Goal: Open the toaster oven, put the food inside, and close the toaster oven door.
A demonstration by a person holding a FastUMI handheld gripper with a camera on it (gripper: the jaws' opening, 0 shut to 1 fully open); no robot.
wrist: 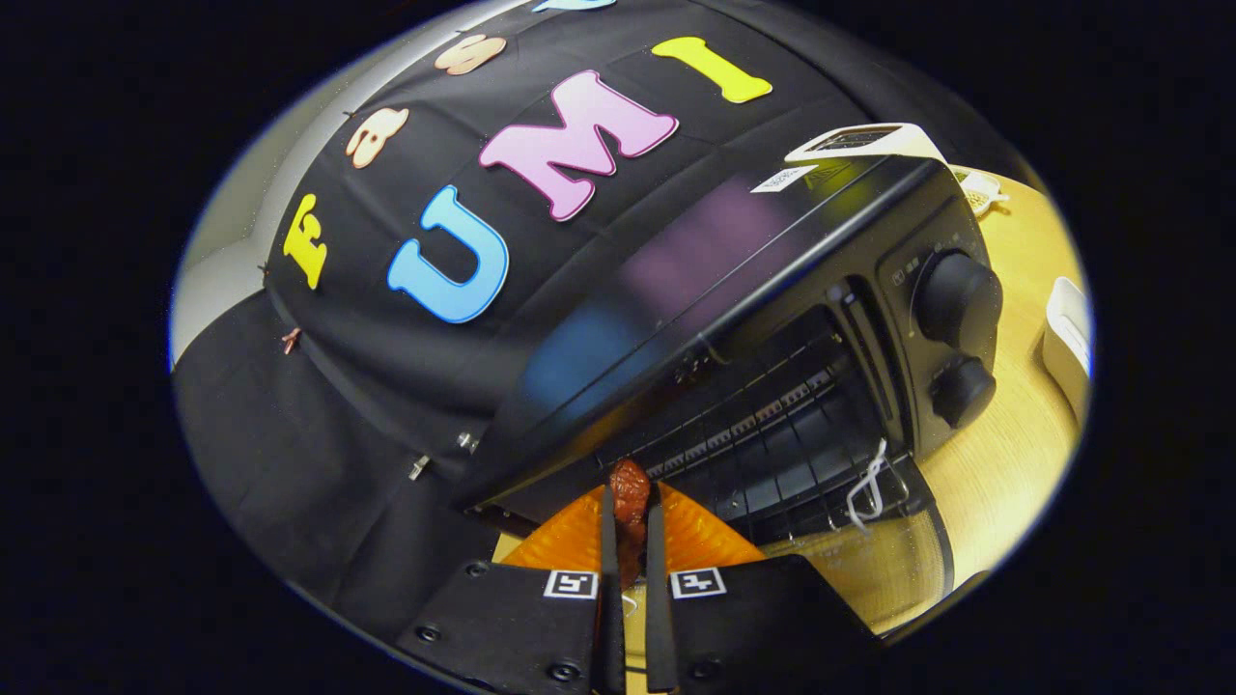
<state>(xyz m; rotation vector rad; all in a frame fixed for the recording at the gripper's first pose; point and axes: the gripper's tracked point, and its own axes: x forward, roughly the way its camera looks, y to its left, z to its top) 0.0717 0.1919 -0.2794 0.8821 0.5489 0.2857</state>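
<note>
Gripper [630, 521] fingers drawn close together, both pressing on a small reddish-brown piece of food [630, 494]. The food stands up between the fingertips, its top poking just past them.

Toaster oven [772, 319], black, directly ahead of the fingers and tilted in the view. Door [869, 560] is down, its glass pane lying ahead and to the right of the fingers, low over the wooden table [1004, 463]. A white cord or tie [869, 487] hangs at the door's upper edge, near the opening.

Cavity [772, 434]: wire rack visible inside, bars running across. Nothing seen lying on the rack; the back of the cavity is dark and hard to read. The food sits just at the near left corner of the opening, level with the front lip, not yet inside.

Two round black knobs [958, 299] on the oven's right panel, one above the other, well right of the fingers.

A white appliance [859, 142] shows beyond the oven's top. A white object [1067, 338] on the table far right, apart from the oven.

Open room: the cavity mouth ahead and right of the fingertips is unobstructed. Left of the fingers is the oven's side edge and the booth cloth.
</note>
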